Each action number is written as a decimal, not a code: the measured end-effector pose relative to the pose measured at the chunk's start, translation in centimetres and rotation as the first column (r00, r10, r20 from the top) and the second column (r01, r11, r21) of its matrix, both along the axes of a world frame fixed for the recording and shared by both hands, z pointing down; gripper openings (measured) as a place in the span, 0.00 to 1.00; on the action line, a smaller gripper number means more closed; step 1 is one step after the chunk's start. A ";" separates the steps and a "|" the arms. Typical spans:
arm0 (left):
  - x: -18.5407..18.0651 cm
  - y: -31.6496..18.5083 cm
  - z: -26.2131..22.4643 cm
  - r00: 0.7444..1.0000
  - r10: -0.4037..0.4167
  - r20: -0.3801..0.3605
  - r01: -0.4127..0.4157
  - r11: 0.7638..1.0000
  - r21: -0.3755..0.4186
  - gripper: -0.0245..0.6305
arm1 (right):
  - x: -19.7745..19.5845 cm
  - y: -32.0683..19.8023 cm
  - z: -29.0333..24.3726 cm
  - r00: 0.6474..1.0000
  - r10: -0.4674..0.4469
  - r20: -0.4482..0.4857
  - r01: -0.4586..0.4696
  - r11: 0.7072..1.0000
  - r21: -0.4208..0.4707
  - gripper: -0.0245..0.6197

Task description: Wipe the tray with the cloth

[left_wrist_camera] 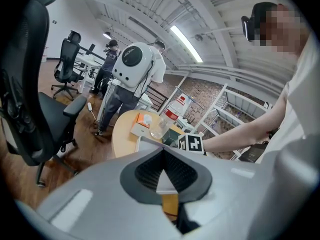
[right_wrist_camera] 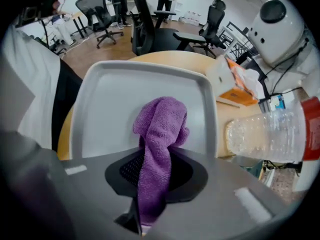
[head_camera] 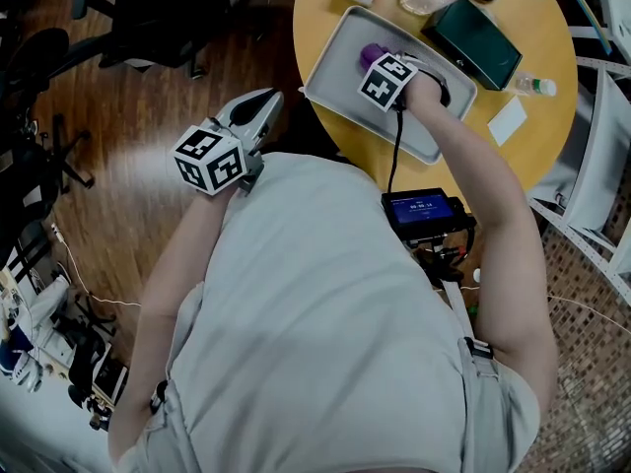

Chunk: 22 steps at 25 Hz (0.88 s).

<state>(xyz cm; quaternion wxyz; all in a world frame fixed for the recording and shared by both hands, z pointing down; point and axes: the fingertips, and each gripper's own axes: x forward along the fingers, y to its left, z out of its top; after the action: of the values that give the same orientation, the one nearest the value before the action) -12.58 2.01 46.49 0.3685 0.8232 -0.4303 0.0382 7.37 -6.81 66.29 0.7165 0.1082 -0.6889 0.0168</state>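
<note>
Head view overhead; gripper views low, all sharing the tray [head_camera: 340, 52]

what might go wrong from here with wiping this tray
The tray sits near the table edge and the left tongs hang away from it, so a push may slide it. The clear bottle lies close beside the tray and might get knocked. The cloth is bunched in the right tongs, so it may wipe little.
</note>
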 end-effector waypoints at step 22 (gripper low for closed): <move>-2.7 1.4 -0.2 0.994 -0.106 0.007 0.107 0.994 -0.007 0.04 | -8.0 10.0 -0.5 0.944 -0.241 0.223 0.327 0.769 -0.549 0.15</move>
<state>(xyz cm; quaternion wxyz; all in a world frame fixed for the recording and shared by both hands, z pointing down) -15.32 3.42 46.33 0.3717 0.7975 -0.4747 0.0230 -0.66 3.14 65.82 0.6593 -0.2219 -0.7076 0.1243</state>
